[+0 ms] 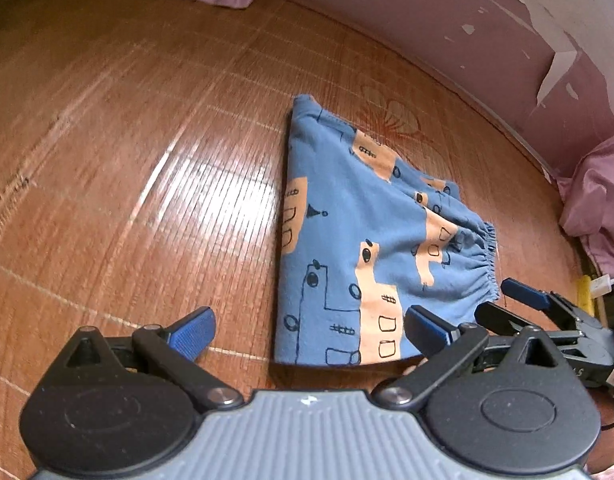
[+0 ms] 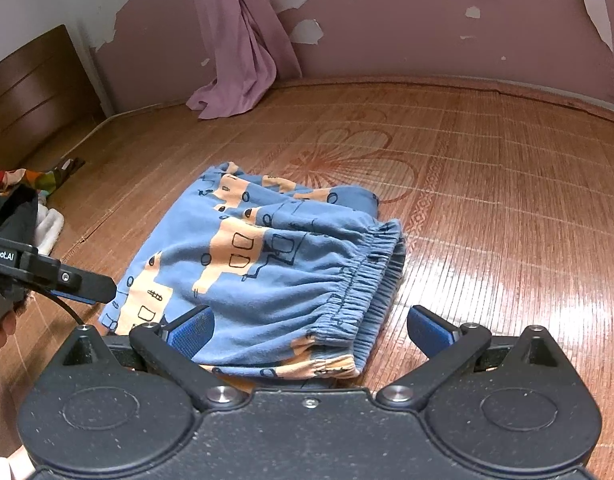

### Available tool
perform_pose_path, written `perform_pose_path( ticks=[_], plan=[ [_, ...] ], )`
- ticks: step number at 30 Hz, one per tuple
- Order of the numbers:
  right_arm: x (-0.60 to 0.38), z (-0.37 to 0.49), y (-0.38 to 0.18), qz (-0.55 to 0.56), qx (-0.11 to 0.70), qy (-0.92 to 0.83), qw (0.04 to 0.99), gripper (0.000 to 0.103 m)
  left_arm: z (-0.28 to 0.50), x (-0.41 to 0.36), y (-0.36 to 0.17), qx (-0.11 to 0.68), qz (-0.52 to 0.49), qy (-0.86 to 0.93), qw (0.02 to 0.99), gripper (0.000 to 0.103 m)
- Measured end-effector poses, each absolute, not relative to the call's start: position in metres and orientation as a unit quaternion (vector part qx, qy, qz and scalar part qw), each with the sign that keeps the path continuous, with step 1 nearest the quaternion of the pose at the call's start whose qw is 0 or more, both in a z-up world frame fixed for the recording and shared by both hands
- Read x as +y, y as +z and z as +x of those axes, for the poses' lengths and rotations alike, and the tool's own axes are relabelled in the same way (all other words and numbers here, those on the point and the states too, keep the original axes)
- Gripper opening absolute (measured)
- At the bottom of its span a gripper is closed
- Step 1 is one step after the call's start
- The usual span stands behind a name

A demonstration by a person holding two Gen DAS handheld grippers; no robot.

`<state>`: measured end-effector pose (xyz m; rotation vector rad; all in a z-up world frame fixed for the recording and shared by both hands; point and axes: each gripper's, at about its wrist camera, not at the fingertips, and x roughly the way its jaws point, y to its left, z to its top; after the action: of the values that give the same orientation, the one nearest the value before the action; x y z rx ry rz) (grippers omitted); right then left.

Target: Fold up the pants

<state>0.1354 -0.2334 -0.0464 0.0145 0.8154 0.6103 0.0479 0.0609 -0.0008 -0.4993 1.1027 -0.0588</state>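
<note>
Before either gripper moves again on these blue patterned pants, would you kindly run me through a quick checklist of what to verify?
1. Left gripper open: ok, jaws spread, nothing between them.
2. Right gripper open: ok, jaws wide, straddling the elastic waistband.
3. Blue patterned pants already folded: ok, layers stacked in a compact bundle on the bamboo mat.
4. Edges lined up: not ok, the waistband layers sit offset in the right wrist view.
5. Mat around the pants clear: ok, the purple cloth lies well away.
6. Grippers apart from each other: ok, a gap shows between them.
</note>
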Motion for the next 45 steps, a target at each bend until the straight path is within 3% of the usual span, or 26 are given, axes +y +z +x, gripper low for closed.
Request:
perform_pose_path(
  ticks=[8,17,20,26,31,41,45],
  plan=[
    [-0.233,0.136,-0.049,0.014,0.392,0.293,0.872,0.102,0.051,0.057,-0.002,0.508,-0.225,-0.027,0.831,0.099],
    [-0.237,0.138,-0.051,0.033,0.39,0.286,0.875,0.102,0.051,0.062,-0.003,0.499,-0.241,-0.035,0.831,0.071],
    [-0.236,0.137,-0.051,0.036,0.387,0.286,0.876,0.102,0.05,0.063,-0.005,0.504,-0.24,-0.043,0.829,0.047],
    [-0.238,0.136,-0.053,0.032,0.371,0.294,0.88,0.102,0.053,0.065,-0.005,0.511,-0.251,-0.048,0.821,0.035],
    [-0.239,0.157,-0.046,0.023,0.351,0.309,0.884,0.099,0.054,0.058,-0.001,0.512,-0.221,-0.055,0.828,0.031],
    [-0.21,0.227,-0.052,-0.03,0.347,0.36,0.865,0.079,0.052,0.054,-0.002,0.506,-0.21,-0.054,0.835,0.031],
    [-0.212,0.233,-0.061,-0.016,0.354,0.357,0.864,0.078,0.051,0.055,-0.001,0.507,-0.21,-0.053,0.834,0.031]
  ],
)
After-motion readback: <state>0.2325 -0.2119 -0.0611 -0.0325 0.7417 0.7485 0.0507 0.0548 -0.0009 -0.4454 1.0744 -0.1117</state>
